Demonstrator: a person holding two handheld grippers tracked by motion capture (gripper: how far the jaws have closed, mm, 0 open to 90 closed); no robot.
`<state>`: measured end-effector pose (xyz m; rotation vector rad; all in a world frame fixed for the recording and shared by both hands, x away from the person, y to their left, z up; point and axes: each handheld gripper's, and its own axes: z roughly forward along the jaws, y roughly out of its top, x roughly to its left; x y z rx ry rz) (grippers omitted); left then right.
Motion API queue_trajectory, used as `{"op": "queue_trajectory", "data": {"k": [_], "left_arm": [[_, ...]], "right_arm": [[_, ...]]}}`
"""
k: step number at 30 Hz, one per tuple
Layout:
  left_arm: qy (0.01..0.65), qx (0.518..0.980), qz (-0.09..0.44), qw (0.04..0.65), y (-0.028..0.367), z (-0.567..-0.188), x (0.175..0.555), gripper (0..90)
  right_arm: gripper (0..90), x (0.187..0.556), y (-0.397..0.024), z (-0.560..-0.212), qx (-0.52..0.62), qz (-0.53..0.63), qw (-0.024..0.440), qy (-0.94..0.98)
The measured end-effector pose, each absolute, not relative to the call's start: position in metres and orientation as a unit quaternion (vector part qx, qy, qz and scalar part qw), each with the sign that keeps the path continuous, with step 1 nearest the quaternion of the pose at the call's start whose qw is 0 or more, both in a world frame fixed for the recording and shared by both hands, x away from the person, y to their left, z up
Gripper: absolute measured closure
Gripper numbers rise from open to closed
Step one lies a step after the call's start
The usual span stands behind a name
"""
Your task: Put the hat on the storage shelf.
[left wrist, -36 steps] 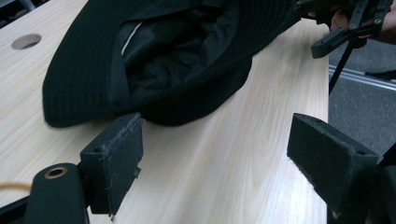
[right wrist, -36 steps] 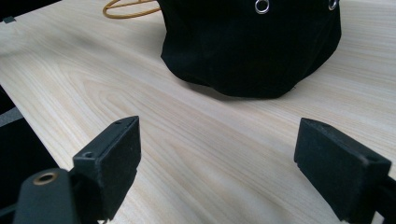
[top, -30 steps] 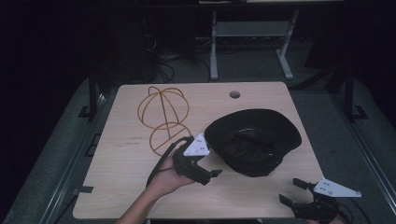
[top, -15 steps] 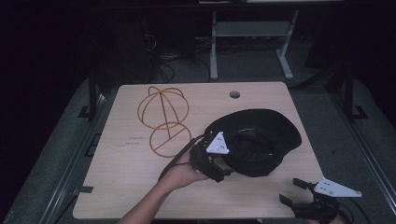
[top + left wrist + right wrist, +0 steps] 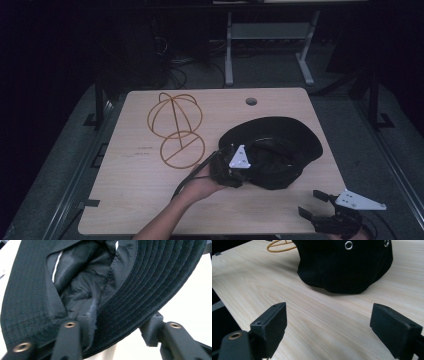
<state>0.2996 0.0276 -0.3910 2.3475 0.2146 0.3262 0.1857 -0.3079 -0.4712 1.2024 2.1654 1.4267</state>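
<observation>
On the right half of the table [image 5: 150,200] lies a black hat [image 5: 285,145], opening up, so its brim is easy to reach. The left gripper [image 5: 231,172] is at the hat's near-left brim, one jaw inside and one outside, straddling it; whether it is pinching yet I cannot tell. The right gripper [image 5: 316,206] waits spread near the near-right corner. A wire stand [image 5: 175,130], far left, probably awaits the hat.

Both tongs black plastic w/ brass screws: left tongs [image 5: 248,176] & right tongs [image 5: 320,204] each topped w/ grey triangular plate; bare forearm [image 5: 165,220], no sleeve.
</observation>
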Motion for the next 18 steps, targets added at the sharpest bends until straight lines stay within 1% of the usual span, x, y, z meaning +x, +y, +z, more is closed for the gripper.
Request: {"op": "queue_trajectory", "data": {"k": [2, 5, 6, 7, 13, 18], "left_arm": [[0.085, 0.911, 0.124, 0.384, 0.031, -0.390, 0.299, 65.7], [0.081, 0.906, 0.113, 0.399, 0.034, -0.389, 0.298, 71.9], [0.081, 0.906, 0.113, 0.399, 0.034, -0.389, 0.298, 76.2], [0.080, 0.904, 0.111, 0.405, 0.035, -0.389, 0.298, 76.2], [0.078, 0.892, 0.098, 0.435, 0.043, -0.384, 0.293, 84.6], [0.083, 0.882, 0.088, 0.456, 0.051, -0.379, 0.293, 86.0]], "right_arm": [[13.6, 0.187, -0.308, -0.471, 0.423, 0.497, 0.140, 0.745], [13.5, 0.189, -0.305, -0.470, 0.424, 0.500, 0.140, 0.742], [13.5, 0.189, -0.305, -0.470, 0.424, 0.500, 0.140, 0.742], [13.6, 0.190, -0.303, -0.469, 0.424, 0.499, 0.140, 0.742], [13.6, 0.196, -0.293, -0.465, 0.419, 0.498, 0.138, 0.747], [13.6, 0.202, -0.285, -0.463, 0.412, 0.497, 0.139, 0.751]]}}
